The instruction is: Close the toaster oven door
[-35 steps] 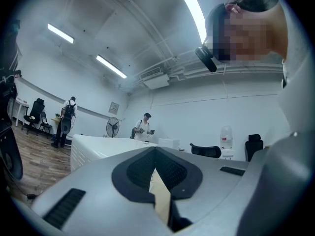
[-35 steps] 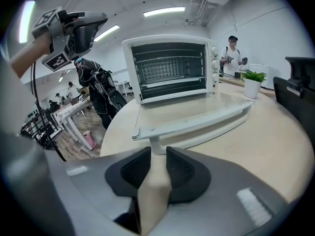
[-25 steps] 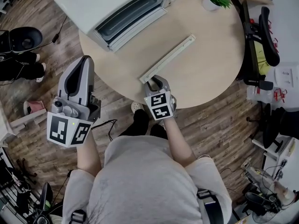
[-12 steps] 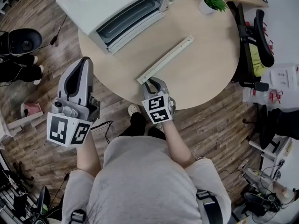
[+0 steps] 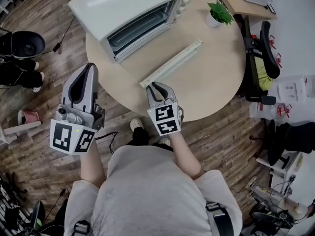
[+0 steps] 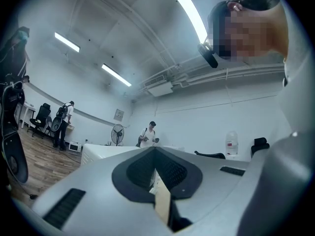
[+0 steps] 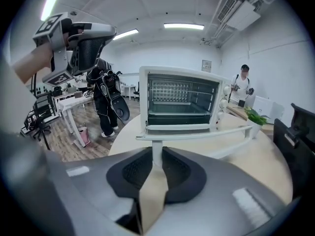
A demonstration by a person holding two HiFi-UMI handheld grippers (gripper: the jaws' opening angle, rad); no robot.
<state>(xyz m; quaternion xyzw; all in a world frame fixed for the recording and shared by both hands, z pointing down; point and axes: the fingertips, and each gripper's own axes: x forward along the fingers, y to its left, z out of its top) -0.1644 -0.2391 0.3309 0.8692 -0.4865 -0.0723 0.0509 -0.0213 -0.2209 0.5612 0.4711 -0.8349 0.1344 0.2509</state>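
A white toaster oven [image 5: 128,9] stands at the far left of the round table [image 5: 211,82], its cavity open [image 7: 179,100]. The door lies lowered toward me. Its long white handle bar [image 5: 172,63] runs diagonally over the tabletop and crosses the right gripper view [image 7: 206,132]. My right gripper [image 5: 153,86] is at the bar's near end, shut on the handle's post [image 7: 156,161]. My left gripper [image 5: 88,65] is held off the table's left edge over the wood floor, shut on nothing [image 6: 155,168] and pointing up toward the ceiling.
A small potted plant [image 5: 218,13] stands on the table's far right. A black office chair [image 5: 261,58] is beside the table on the right. A person in black [image 7: 106,97] stands left of the table, and another person [image 7: 242,85] is further back.
The head view has shifted, so oven and table sit lower in the picture. My right gripper stays at the handle's near end. The left gripper has barely moved.
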